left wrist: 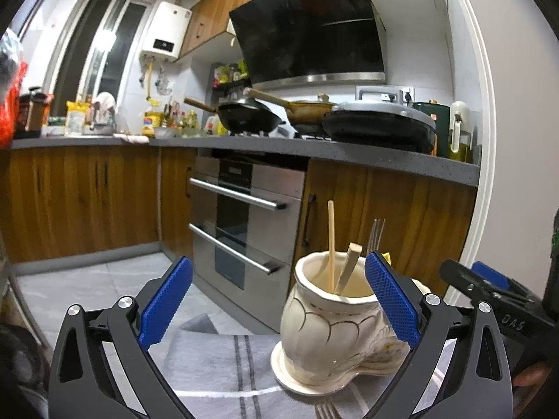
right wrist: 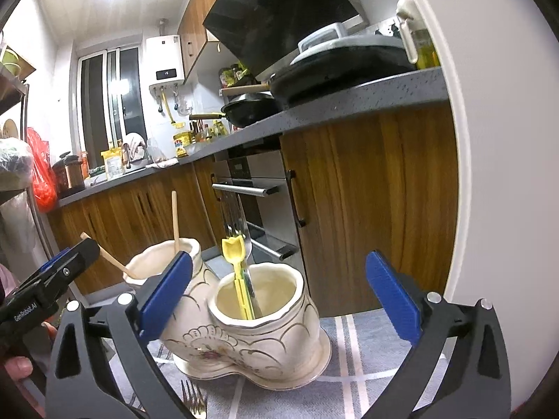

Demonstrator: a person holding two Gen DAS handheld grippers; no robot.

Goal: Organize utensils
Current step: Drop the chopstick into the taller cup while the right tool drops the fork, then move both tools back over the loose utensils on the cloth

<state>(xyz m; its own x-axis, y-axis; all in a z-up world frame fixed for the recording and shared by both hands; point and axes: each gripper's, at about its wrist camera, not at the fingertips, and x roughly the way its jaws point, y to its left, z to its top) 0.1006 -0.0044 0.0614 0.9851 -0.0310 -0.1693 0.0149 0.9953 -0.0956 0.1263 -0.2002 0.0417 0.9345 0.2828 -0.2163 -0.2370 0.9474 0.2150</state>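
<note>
A cream ceramic holder [left wrist: 325, 331] with two cups stands on a grey striped cloth [left wrist: 223, 366]. In the left wrist view its near cup holds a chopstick [left wrist: 331, 244] and a wooden handle [left wrist: 349, 265], and fork tines [left wrist: 376, 232] rise behind. My left gripper [left wrist: 279, 260] is open, and its right pad covers the holder's right side. In the right wrist view the near cup [right wrist: 265, 314] holds a yellow utensil [right wrist: 237, 265] and a metal fork [right wrist: 234, 216]. My right gripper [right wrist: 279, 256] is open just in front of the holder, gripping nothing. Another fork [right wrist: 194, 398] lies on the cloth.
Wooden cabinets [left wrist: 401, 216] and a steel oven [left wrist: 244, 216] stand close behind the holder. The grey counter [left wrist: 349, 153] above carries pans and bottles. Each gripper shows at the edge of the other's view: the right gripper [left wrist: 468, 272] and the left gripper [right wrist: 73, 255].
</note>
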